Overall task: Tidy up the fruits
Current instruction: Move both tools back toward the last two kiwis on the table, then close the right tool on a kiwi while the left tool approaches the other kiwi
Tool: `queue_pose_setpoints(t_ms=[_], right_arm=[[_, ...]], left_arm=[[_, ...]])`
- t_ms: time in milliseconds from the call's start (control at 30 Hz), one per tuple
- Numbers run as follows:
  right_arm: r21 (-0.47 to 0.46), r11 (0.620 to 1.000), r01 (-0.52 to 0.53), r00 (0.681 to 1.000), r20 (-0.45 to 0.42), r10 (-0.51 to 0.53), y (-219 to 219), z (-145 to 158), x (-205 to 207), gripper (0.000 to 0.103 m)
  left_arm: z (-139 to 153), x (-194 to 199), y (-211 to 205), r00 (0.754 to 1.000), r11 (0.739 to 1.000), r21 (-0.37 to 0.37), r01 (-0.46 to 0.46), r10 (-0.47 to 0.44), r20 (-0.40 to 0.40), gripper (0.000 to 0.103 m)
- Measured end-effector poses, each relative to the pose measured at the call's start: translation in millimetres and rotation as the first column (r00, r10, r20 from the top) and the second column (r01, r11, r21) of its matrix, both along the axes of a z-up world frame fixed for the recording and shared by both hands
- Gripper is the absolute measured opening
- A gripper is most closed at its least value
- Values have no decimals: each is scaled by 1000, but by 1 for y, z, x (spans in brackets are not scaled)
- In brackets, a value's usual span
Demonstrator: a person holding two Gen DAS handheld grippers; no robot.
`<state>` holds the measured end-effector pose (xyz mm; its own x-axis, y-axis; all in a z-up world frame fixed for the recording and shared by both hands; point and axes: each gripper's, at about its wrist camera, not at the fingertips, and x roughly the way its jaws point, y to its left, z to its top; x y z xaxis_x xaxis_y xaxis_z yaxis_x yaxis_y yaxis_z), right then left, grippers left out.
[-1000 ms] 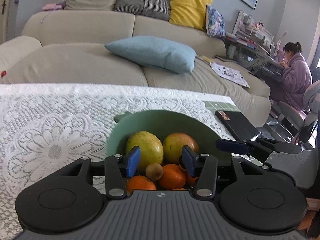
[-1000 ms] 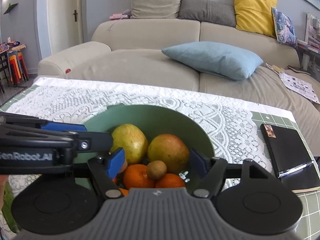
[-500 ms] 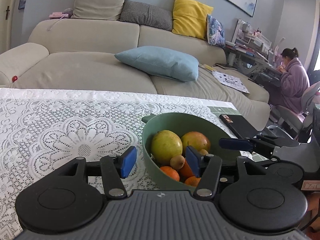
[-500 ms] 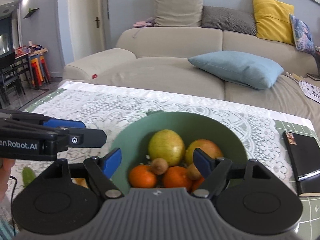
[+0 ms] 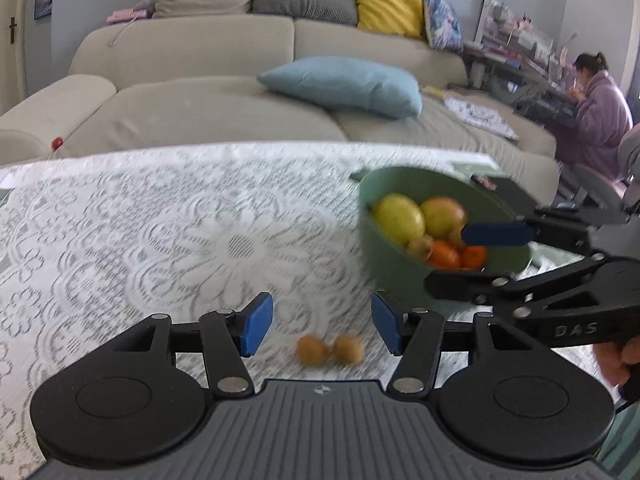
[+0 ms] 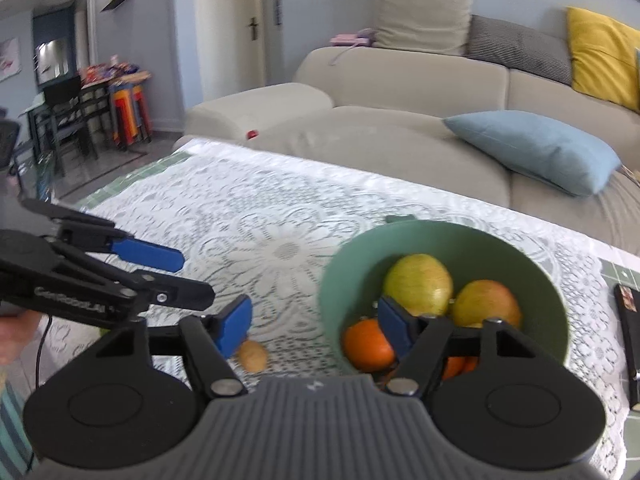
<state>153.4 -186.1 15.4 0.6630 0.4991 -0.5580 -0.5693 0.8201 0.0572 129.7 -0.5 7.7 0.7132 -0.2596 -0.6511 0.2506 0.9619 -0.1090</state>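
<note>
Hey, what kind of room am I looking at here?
Most likely a home living room: a beige sofa with cushions, a table under a lace tablecloth holding a green fruit bowl, and a cluttered desk to one side.

One green bowl (image 6: pixel 444 240) sits right of centre in the right wrist view. In it are two large yellow-green fruits, one (image 6: pixel 418 282) at the bowl's middle and one with a reddish blush (image 6: pixel 486 304) to its right. Orange fruits in the bowl number at least two: one (image 6: pixel 366 342) at the lower left of the bowl, another (image 6: pixel 460 364) partly hidden behind the gripper; the exact count cannot be told. Small brown fruits on the lace cloth (image 5: pixel 160 240) number two, side by side at lower centre of the left wrist view (image 5: pixel 312 350) (image 5: pixel 348 350). At least one more small brown fruit (image 5: pixel 422 245) lies in the bowl. Two grippers show: the left (image 5: pixel 322 328) and the right (image 6: pixel 314 326).
</note>
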Motion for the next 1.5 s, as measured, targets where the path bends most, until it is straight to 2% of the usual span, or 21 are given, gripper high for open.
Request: queue_pose_setpoints(t_ms=[233, 333, 400, 467, 533, 700, 800, 967, 1033, 1200, 1367, 1500], right_arm=[[-89, 992, -89, 996, -2, 89, 28, -10, -14, 44], [-135, 983, -127, 992, 2, 128, 38, -16, -20, 31], [-163, 975, -151, 988, 2, 154, 42, -21, -23, 29], [-186, 968, -167, 986, -3, 169, 45, -25, -23, 20], [-210, 962, -176, 984, -15, 177, 46, -30, -22, 17], [-244, 951, -187, 982, -33, 185, 48, -41, -17, 16], [-253, 944, -211, 977, -25, 212, 50, -46, -17, 16], [-285, 925, -250, 963, 26, 268, 58, -52, -21, 19], [-287, 922, -261, 959, 31, 281, 62, -55, -20, 19], [-304, 919, -253, 961, 33, 276, 71, -62, -12, 19], [-316, 920, -233, 965, 44, 260, 75, -66, -6, 23], [-318, 923, -218, 969, 39, 242, 75, -69, 1, 24]], left_arm=[[-16, -2, 9, 998, 1000, 26, 10, -9, -59, 66], [-24, -4, 10, 997, 999, 44, 27, -23, -78, 59], [-28, -6, 10, 996, 998, 54, 39, -35, -85, 57], [-32, -8, 10, 995, 997, 61, 52, -47, -91, 55], [-36, -8, 11, 993, 996, 63, 61, -54, -102, 53], [-46, -4, 15, 988, 997, 42, 70, -63, -140, 48], [-48, -5, 13, 991, 995, 59, 79, -71, -118, 48], [-49, -6, 5, 988, 985, 94, 144, -137, -77, 47], [-49, -6, 1, 986, 979, 117, 164, -158, -61, 44], [-48, -5, 2, 985, 976, 137, 172, -169, -36, 43], [-50, -5, 2, 988, 971, 180, 155, -154, -20, 43], [-49, -4, 3, 989, 974, 171, 148, -147, -19, 44]])
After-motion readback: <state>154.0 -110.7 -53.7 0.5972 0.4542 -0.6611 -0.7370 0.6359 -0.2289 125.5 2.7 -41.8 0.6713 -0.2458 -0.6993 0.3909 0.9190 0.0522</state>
